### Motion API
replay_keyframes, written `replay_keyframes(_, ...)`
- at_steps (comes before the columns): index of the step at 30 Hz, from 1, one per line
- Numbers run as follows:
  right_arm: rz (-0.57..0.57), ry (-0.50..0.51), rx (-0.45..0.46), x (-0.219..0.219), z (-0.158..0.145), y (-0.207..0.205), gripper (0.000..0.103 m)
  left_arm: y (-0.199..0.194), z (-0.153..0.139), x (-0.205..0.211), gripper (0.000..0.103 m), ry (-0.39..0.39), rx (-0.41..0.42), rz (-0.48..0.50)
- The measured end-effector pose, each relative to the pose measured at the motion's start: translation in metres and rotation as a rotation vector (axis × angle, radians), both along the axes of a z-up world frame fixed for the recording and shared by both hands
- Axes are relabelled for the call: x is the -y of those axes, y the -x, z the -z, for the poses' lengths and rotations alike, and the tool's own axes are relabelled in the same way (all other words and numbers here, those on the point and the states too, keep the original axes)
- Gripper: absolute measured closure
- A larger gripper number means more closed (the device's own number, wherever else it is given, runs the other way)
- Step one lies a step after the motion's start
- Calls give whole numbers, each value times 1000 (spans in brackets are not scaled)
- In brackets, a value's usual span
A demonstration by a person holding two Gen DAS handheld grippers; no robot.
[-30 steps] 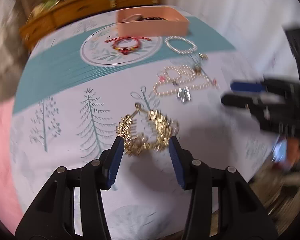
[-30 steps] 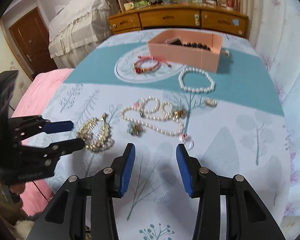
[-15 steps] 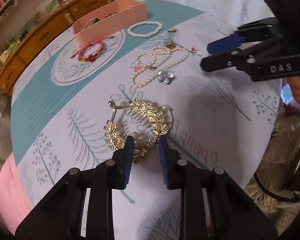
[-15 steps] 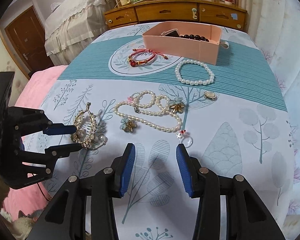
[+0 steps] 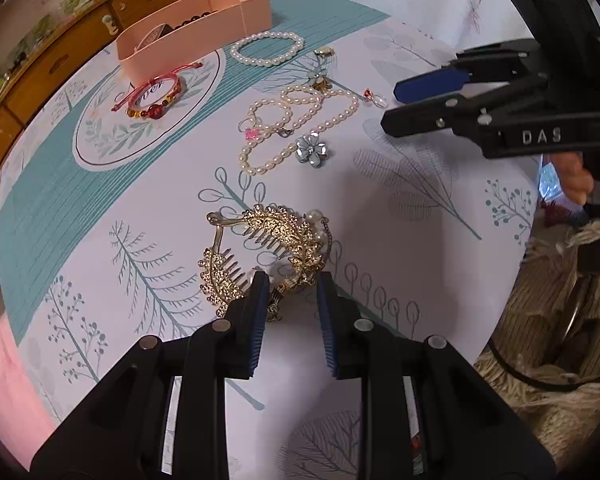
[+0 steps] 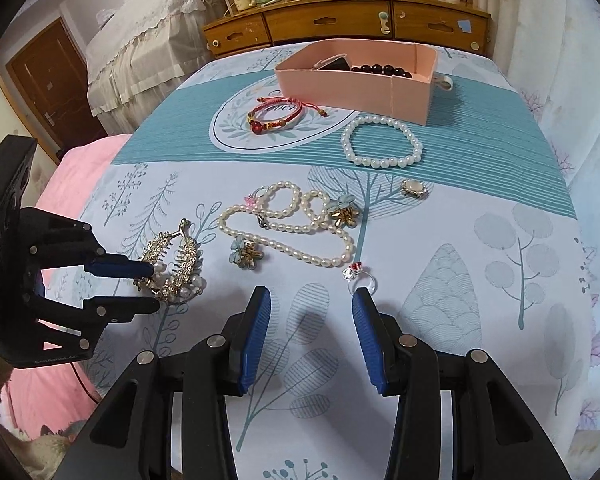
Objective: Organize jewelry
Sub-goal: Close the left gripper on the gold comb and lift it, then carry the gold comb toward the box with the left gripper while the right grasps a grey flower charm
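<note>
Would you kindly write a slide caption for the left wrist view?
Left gripper closing around the gold hair clip on the tree-print cloth.

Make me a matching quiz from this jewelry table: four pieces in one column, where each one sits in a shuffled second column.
Things:
1. gold hair clip
2. dark bead bracelet
3. red cord bracelet
4. clear ring

Places:
A. inside the pink box
B. on the round leaf emblem of the cloth
C. between the left gripper's fingers
D. just ahead of the right gripper

Pairs: 1-C, 2-A, 3-B, 4-D
</note>
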State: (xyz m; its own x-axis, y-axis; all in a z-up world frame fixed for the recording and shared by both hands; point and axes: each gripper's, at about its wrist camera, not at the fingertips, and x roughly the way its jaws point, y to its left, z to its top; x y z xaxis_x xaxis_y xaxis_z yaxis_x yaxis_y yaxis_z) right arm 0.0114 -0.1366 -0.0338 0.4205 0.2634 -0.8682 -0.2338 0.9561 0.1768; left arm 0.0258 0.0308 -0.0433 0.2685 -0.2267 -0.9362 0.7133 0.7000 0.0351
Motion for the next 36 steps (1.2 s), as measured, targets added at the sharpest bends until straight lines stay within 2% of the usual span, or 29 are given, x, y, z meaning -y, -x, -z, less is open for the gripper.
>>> replay_keyframes(3,8,-7,-1,3,0,1,60,-1,1,5,82,-23,2,1)
replay_keyframes(8,27,-30,2,10,0,0,60,-18,3,10,83,-22,-89,-126)
replay_keyframes(12,38,-31,7,15,-1,-1,60,-18,7,21,83,-64,-47,-159)
replay_keyframes(17,48,-27,13,21,0,-1,60,-20,5,25,84,-53,-22,-210)
replay_keyframes(22,58,-36,21,26,-3,-4,60,-27,-7,15,86,14,6,-327)
replay_keyframes(23,58,-39,25,26,-4,-6,60,-29,-10,12,87,30,9,-349)
replay_keyframes(24,57,-40,29,25,-5,-8,60,-31,-13,9,94,50,9,-376)
replay_keyframes(26,53,-36,34,23,-5,-12,60,-34,-16,1,96,85,14,-432)
replay_keyframes(33,13,-49,50,9,-5,-25,61,-34,-27,-20,96,219,18,-562)
replay_keyframes(36,-42,-84,56,-3,-8,-23,62,-33,-30,-26,96,240,41,-595)
